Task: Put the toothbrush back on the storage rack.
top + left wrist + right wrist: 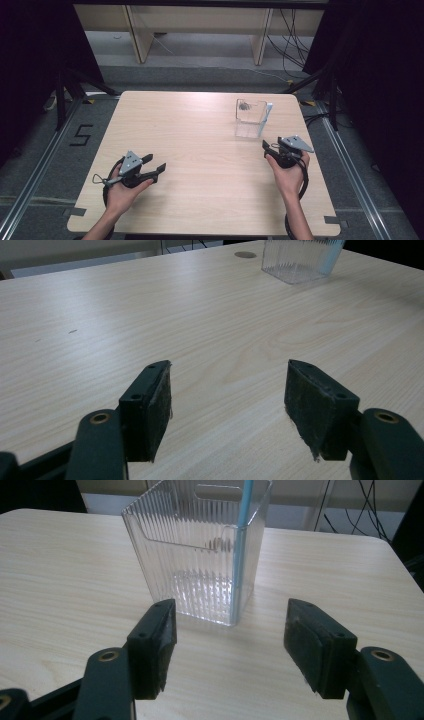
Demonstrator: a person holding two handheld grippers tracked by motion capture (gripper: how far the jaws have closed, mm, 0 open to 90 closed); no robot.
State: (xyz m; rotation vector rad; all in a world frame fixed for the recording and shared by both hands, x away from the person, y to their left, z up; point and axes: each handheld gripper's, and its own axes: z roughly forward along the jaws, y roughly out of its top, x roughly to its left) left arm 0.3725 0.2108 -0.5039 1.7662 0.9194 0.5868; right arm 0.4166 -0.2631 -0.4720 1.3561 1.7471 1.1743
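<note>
The light wooden table carries a clear ribbed plastic container standing upright near its far right corner, with a thin light-blue stick rising along the container's near corner in the right gripper view. The left gripper hovers over the near left part of the table, well apart from the container, its jaws spread wide with only bare wood between them, while the right gripper sits near the table's right edge just short of the container, its jaws likewise wide apart and gripping nothing
</note>
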